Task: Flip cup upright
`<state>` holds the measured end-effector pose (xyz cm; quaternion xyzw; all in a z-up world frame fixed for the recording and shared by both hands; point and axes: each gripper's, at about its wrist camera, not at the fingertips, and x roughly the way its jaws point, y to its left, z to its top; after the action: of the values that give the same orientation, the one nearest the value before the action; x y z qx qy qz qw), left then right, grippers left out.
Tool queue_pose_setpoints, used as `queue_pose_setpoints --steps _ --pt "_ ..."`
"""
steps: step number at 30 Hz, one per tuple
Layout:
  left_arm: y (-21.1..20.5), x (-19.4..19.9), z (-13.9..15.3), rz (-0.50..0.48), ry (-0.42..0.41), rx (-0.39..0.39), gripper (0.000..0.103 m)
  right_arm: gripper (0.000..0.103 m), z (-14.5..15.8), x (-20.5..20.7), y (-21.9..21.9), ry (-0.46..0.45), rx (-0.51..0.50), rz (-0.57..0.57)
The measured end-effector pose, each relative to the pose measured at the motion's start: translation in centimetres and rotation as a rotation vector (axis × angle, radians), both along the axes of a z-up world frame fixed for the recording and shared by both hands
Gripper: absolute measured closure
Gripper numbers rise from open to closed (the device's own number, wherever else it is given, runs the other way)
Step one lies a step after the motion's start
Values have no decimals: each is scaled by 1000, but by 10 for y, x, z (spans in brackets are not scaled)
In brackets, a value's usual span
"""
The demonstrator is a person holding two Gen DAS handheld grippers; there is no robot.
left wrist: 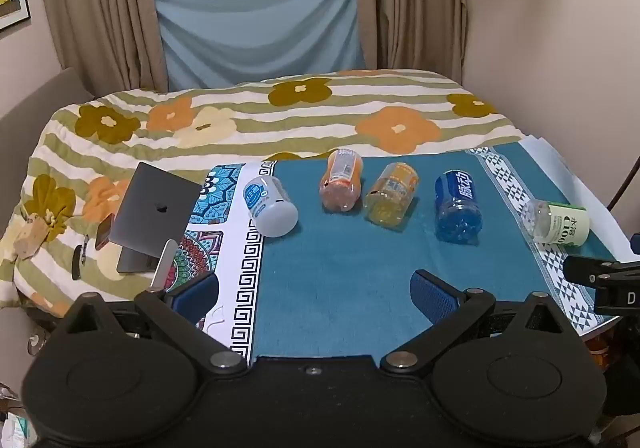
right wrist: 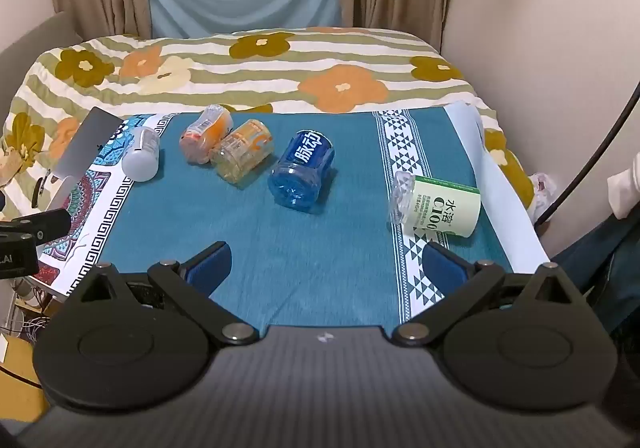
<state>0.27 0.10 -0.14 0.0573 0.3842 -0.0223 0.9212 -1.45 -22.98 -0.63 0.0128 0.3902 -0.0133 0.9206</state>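
I see both tools hanging above the near edge of the counter [left wrist: 340, 272], which carries a teal cloth. My left tool [left wrist: 314, 294] has its blue fingers [left wrist: 434, 296] spread wide and holds nothing; my right tool [right wrist: 326, 268] is also wide and holds nothing. Five cups lie on their sides in a row across the cloth. In the left view, from 10 o'clock to 3 o'clock, there is the white cup [left wrist: 270, 206], the orange cup [left wrist: 341, 179], the yellow cup [left wrist: 392, 194], the blue cup [left wrist: 458, 203] and the green cup [left wrist: 558, 222]. The white cup lies on the patterned border at the left of the cloth, and the green cup lies on the triangle border at the right. In the right view the green cup [right wrist: 436, 205] is nearest, at about 1 o'clock, just beyond the right finger [right wrist: 444, 266] but not touching it. The blue cup [right wrist: 302, 171] is at 12 o'clock, apart from the others. The yellow cup [right wrist: 242, 149] and the orange cup [right wrist: 206, 133] lie close together at 11 o'clock; I cannot tell if they touch. The white cup [right wrist: 142, 153] is at 10 o'clock. A laptop [left wrist: 154, 207] stands half open beside the counter at 9 o'clock in the left view, and behind it all is a bed [left wrist: 256, 115] with a flowered blanket.
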Motion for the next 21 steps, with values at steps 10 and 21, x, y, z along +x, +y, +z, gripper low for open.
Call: queue_pose_setpoints --steps 10,21 --pt "-1 -1 -1 0 -25 19 0 0 -1 0 -9 7 8 2" --pt "-1 0 -1 3 -18 12 0 0 -2 1 -7 17 13 1"
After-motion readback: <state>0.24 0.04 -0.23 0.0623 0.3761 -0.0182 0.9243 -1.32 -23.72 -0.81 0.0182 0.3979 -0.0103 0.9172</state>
